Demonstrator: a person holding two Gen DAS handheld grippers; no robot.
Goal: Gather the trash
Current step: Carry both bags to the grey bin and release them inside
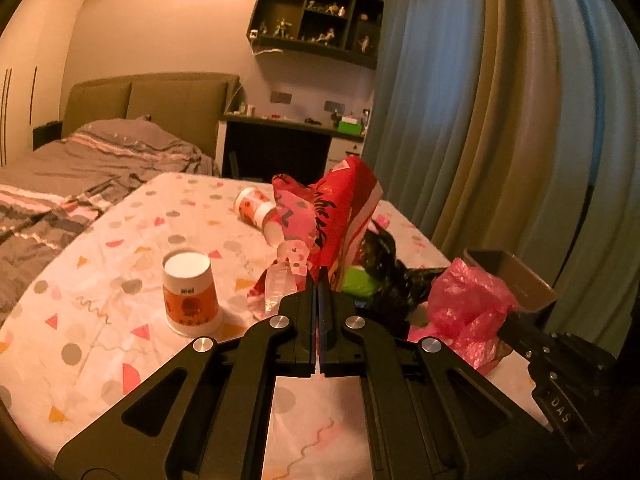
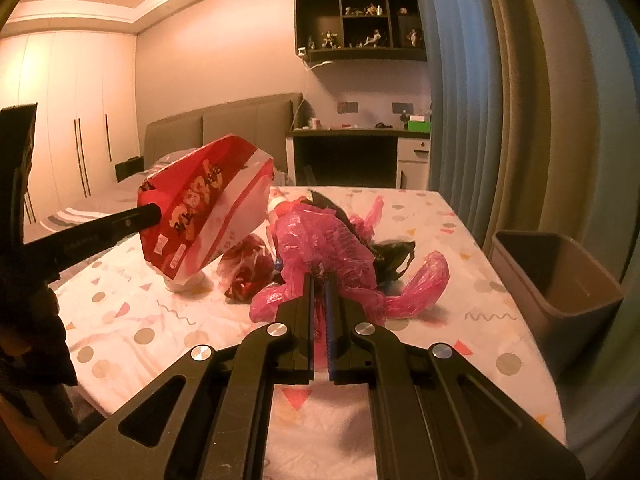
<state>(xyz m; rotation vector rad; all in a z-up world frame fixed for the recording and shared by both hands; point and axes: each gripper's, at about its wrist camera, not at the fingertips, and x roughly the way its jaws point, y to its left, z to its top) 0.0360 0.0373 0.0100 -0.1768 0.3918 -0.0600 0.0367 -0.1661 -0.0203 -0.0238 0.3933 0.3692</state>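
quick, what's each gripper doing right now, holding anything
left gripper: shut on the red snack bag, lifted off the table.
right gripper: shut on the pink plastic bag.

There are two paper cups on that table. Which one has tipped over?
The far cup, lying on its side beside the red snack bag. The near cup stands upside down, its white base facing up.

A bin (image 2: 560,280) stands right of the table (image 2: 460,216), trash bags (image 2: 320,240) heaped on it.
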